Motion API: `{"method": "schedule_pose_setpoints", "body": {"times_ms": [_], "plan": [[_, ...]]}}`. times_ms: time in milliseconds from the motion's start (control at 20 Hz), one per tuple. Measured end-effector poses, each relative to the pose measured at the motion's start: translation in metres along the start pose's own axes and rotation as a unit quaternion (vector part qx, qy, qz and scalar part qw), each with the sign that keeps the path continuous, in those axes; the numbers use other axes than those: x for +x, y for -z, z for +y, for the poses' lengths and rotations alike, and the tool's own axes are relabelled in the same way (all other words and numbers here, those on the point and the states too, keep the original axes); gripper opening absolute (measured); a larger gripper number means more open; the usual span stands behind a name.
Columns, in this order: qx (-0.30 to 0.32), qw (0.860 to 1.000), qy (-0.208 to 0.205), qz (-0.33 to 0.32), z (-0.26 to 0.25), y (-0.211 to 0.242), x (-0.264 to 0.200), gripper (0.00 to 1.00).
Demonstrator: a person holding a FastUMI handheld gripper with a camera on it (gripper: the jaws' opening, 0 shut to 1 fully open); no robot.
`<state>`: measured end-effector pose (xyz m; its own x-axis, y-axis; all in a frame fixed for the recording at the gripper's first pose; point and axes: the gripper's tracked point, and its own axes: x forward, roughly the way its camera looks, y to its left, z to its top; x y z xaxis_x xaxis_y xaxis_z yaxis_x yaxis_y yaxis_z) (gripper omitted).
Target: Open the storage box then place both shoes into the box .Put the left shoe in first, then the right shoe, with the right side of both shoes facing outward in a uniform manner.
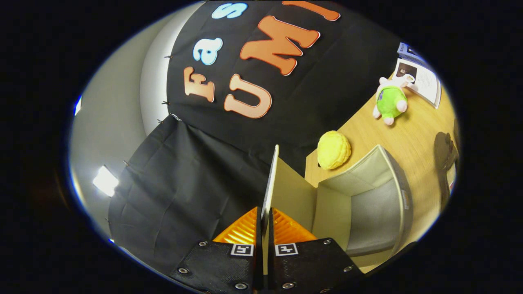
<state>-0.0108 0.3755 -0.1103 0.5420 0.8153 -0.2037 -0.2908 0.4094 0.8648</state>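
Note:
My gripper [264,220] is shut on the thin lid [286,183] of the storage box, both fingers pressing its edge. The lid stands swung up, seen almost edge-on, and runs forward from between the fingers. To the right of it the box [367,204] lies open, with pale walls and a grey inside in which nothing shows. A dark shoe-like shape [444,153] rests on the wooden table [412,134] beyond the box, too dim to tell more.
A yellow plush ball [334,149] sits on the table just behind the box. Farther back lie a green and white plush toy [390,100] and a printed booklet [423,79]. The black cloth wall hangs behind and to the left.

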Motion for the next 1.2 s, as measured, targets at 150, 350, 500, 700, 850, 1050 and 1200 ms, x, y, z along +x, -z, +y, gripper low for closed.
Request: {"method": "schedule_pose_setpoints", "body": {"times_ms": [150,350,500,700,850,1050,1200], "plan": [[-0.009,1.000,-0.004,0.010,0.015,0.013,0.019,0.05],[-0.001,0.999,-0.014,0.037,0.031,0.037,0.048,0.05],[-0.025,0.998,-0.014,0.059,0.036,0.060,0.057,0.09],[-0.071,0.994,0.006,0.078,0.031,0.075,0.067,0.32],[-0.093,0.991,0.024,0.089,0.016,0.081,0.068,0.78],[-0.114,0.989,0.049,0.074,0.002,0.065,0.061,0.97],[-0.133,0.987,0.073,0.054,-0.021,0.047,0.047,0.98]]}}
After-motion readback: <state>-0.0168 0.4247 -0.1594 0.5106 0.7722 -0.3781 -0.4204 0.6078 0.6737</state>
